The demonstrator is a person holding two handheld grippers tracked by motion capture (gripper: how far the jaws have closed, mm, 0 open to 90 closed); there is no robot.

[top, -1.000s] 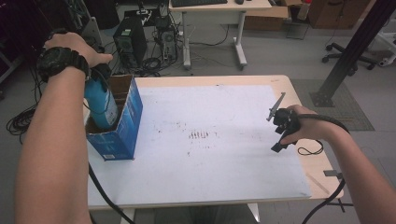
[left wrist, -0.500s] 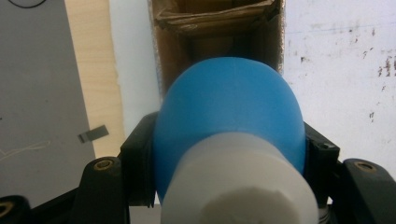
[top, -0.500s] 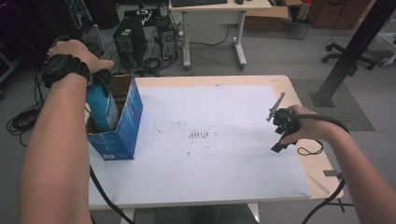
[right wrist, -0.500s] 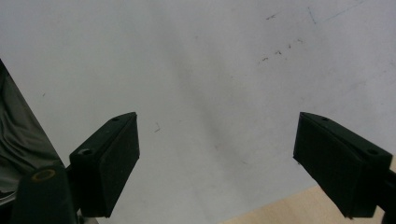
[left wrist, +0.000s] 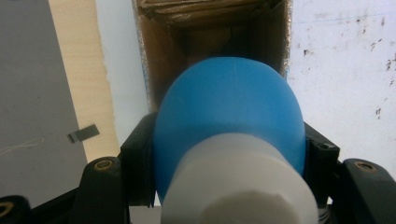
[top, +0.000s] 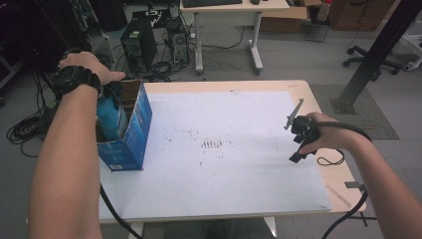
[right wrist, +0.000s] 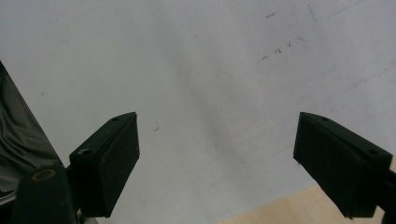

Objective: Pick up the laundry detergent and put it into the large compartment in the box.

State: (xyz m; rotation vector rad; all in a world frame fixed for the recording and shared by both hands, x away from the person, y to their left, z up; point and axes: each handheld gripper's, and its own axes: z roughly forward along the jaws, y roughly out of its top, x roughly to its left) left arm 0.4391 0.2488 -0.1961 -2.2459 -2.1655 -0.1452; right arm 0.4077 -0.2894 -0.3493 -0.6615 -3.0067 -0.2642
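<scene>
Two jaws of the left gripper (left wrist: 224, 182) clamp the shoulder of a blue bottle (left wrist: 229, 116) with a white cap (left wrist: 238, 186), one on each flank. The bottle hangs just ahead of the jaws, partly down inside the open blue cardboard box (top: 130, 130) at the table's (top: 239, 199) left edge. Its rounded body gives the flat pads little to bite on, so it could slip or twist if tilted. The box looks light and unanchored; a bottle dragged against its wall might tip it or push it off the edge. Farther right, the right gripper (right wrist: 219, 163) hovers over bare table, jaws spread wide and empty, too far away to steady the box.
</scene>
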